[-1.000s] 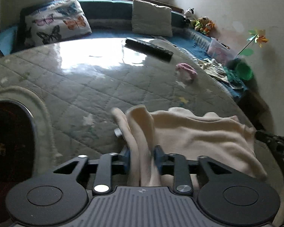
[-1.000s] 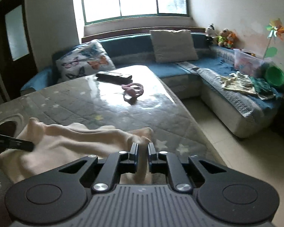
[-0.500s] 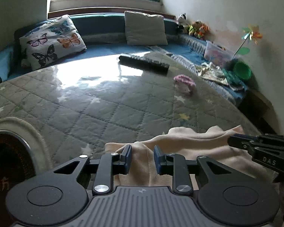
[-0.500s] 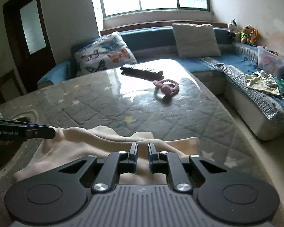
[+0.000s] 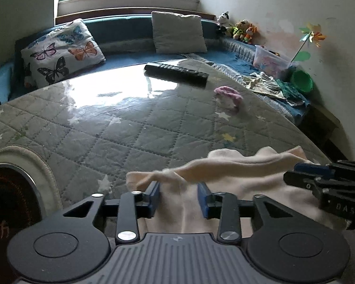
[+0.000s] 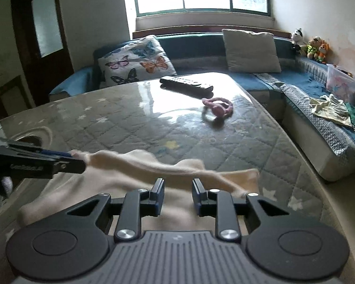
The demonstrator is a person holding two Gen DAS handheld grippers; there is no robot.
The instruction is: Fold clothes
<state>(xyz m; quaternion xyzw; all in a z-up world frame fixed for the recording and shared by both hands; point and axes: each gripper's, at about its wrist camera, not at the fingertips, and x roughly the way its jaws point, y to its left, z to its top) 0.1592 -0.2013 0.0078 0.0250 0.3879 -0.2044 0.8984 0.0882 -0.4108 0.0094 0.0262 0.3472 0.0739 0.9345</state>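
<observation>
Soft cream garment; glossy quilted table

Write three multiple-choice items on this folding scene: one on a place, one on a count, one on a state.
1. The long black remote control lies:
A. on the quilted table cover
B. on the sofa
C. on the floor

2. Cushions on the blue sofa:
A. one
B. two
C. four

3. The cream fleece garment is:
A. hanging up
B. rolled tight
C. lying loosely on the table

Key: A, it rests on the cover's far end; B, a butterfly-print cushion and a plain beige cushion show; C, it lies loose between both sets of parted jaws.
</observation>
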